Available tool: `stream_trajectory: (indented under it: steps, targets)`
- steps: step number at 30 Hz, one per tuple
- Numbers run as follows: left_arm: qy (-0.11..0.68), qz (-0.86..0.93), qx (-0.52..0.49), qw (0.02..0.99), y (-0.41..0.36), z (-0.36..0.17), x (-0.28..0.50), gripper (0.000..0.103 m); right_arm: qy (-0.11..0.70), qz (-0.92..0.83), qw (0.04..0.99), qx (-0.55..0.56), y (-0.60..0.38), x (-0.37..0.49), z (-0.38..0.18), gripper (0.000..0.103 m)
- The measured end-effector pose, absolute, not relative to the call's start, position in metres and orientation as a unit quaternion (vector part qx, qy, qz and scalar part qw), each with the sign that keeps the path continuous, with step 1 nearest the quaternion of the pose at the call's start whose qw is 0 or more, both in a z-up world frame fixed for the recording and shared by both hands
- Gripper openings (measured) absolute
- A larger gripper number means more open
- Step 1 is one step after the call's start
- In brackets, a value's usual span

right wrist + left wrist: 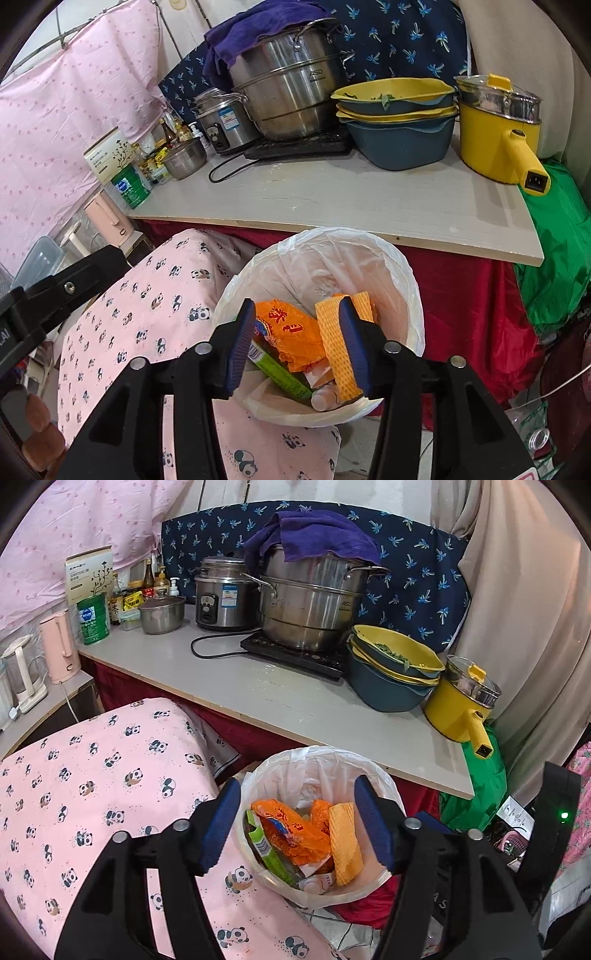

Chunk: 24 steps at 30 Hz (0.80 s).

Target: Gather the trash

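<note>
A white bin lined with a clear plastic bag (295, 760) (410, 280) stands on the floor below the table edge. Inside lie an orange wrapper (295, 830) (295, 332), a yellow ribbed cloth (345, 849) (332, 332), a green carton (264, 845) (280, 373) and a small bottle (323, 398). My left gripper (299, 827) is open and empty above the bin. My right gripper (299, 347) is open and empty above the bin too. The left gripper's body shows at the left of the right wrist view (55, 295).
A grey tabletop (258, 690) (351, 199) carries steel pots (310, 602), a rice cooker (221, 594), stacked basins (391, 672) and a yellow electric pot (461, 709). A pink panda-print cover (92, 794) lies left of the bin. A green bag (554, 251) sits right.
</note>
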<state>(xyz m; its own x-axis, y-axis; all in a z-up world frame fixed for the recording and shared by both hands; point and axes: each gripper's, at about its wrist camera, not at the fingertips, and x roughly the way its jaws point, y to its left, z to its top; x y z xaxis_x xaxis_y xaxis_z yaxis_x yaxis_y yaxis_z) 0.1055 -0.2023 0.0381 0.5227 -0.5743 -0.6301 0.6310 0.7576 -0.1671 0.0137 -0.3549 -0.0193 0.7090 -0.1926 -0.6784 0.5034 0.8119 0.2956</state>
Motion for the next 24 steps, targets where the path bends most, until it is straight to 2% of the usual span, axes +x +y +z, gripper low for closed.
stream_trajectory:
  steps: [14, 24]
  targets:
    - [0.347, -0.320, 0.050, 0.880, -0.179, 0.037, 0.097, 0.066, 0.330, -0.198, 0.901, 0.202, -0.332, -0.001, 0.001, 0.059]
    - [0.349, -0.294, 0.059, 0.888, -0.160, 0.027, 0.096, 0.074, 0.334, -0.201, 0.901, 0.190, -0.318, -0.006, 0.000, 0.069]
